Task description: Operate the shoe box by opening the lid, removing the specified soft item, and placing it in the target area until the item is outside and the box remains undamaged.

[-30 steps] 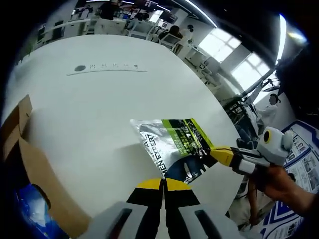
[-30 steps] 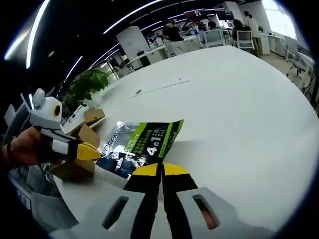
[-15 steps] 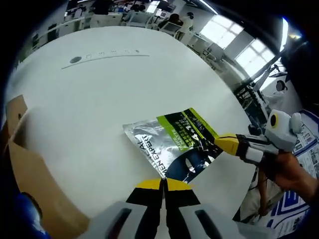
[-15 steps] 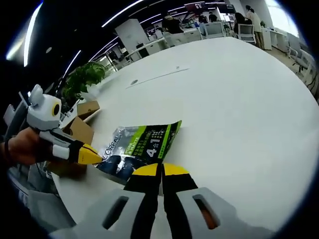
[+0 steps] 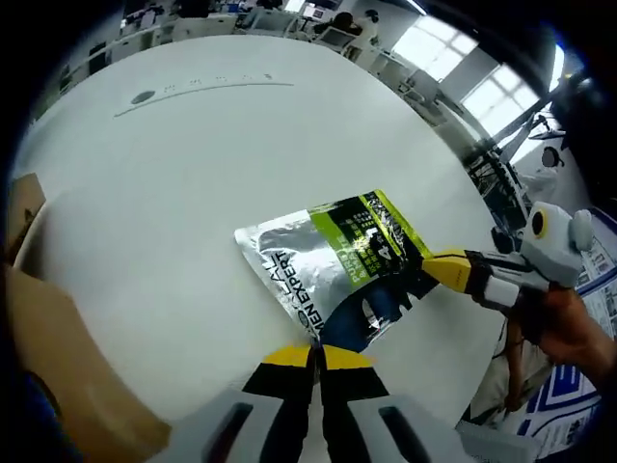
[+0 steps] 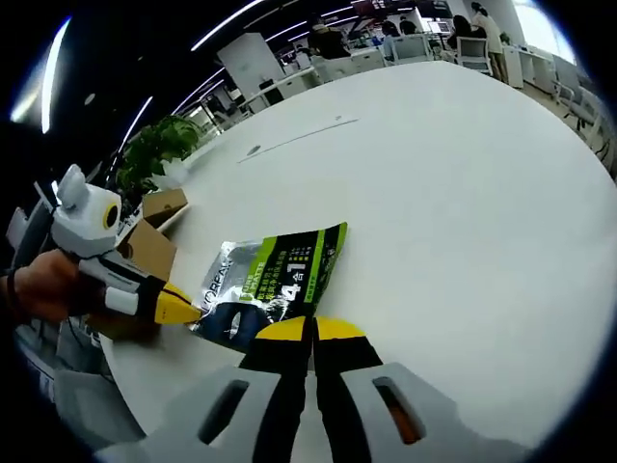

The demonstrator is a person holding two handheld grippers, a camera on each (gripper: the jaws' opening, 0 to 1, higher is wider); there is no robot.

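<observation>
Pouch (image 5: 339, 262) lies flat on the white table (image 5: 164, 183), outside the cardboard box (image 5: 48, 357) at the table's edge. Foil film, judged light, limp and slippery; best pinched at a sealed edge or corner. Left gripper (image 5: 316, 359): jaws closed together, nothing held. Right gripper (image 6: 310, 331): jaws closed, tips at the pouch's near edge; whether film is pinched cannot be told.

A broad white round table (image 5: 174, 193) carries a silver, green and black foil pouch (image 5: 333, 265) lying flat near its near edge. An open brown cardboard shoe box (image 6: 149, 253) sits at the table's left edge.
</observation>
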